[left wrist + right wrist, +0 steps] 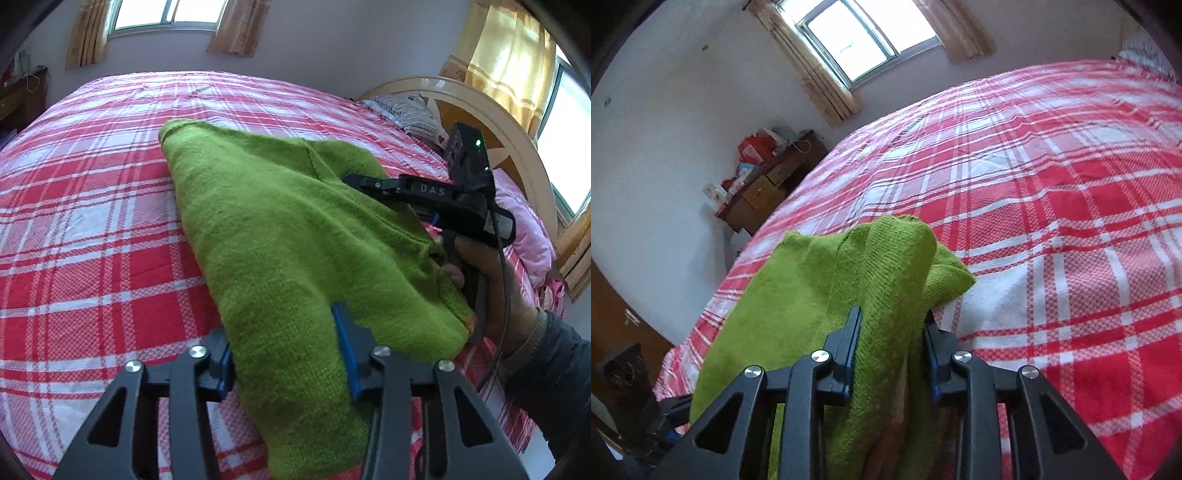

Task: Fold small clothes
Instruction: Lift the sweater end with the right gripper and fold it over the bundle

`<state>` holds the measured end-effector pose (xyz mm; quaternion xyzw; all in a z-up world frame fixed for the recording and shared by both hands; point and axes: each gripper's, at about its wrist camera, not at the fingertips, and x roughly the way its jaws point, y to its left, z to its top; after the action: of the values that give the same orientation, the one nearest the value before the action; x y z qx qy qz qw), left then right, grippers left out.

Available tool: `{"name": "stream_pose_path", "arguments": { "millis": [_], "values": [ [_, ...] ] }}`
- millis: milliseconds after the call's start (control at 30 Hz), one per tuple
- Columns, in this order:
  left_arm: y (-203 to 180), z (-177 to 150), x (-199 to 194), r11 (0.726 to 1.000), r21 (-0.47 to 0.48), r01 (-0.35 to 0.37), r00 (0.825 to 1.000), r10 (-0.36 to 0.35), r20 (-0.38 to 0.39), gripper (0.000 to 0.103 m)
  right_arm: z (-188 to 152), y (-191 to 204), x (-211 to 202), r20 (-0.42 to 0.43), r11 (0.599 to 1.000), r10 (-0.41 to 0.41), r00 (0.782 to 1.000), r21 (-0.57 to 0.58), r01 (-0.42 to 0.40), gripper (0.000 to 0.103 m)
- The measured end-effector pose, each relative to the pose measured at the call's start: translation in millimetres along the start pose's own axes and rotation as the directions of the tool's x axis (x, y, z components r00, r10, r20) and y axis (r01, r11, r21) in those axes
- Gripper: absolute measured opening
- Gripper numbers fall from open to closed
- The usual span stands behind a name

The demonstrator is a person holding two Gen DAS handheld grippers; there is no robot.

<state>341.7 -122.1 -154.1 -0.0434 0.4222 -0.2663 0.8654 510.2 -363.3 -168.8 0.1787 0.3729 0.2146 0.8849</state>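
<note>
A green knit garment [266,206] lies partly lifted over a bed with a red and white plaid sheet [92,229]. In the left wrist view my left gripper [284,339] is shut on the garment's near part, and the knit fills the gap between its blue pads [343,347]. My right gripper [369,184] reaches in from the right in a person's hand [491,280] and holds the garment's right edge. In the right wrist view that right gripper [892,317] is shut on a bunched fold of the green garment [886,266], which drapes down to the left.
A wooden headboard [491,122] with pillows [413,110] stands at the bed's right end. A brown dresser [768,184] with clutter on top stands beside the bed under a curtained window [864,40]. A dark speaker [628,380] stands on the floor.
</note>
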Motion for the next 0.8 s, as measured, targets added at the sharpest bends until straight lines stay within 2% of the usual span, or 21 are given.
{"name": "stream_pose_path", "arguments": {
  "millis": [367,800],
  "values": [
    [-8,-13,-28,0.999,0.021,-0.03,1.0,0.03,0.008,0.039,-13,42,-33,0.028,0.999,0.036,0.999,-0.03,-0.035,0.029],
    [8,-40,-76,0.997,-0.014,-0.074,0.995,0.075,0.062,0.037,-42,96,-35,0.0,0.994,0.089,0.996,-0.062,-0.089,0.029]
  ]
}}
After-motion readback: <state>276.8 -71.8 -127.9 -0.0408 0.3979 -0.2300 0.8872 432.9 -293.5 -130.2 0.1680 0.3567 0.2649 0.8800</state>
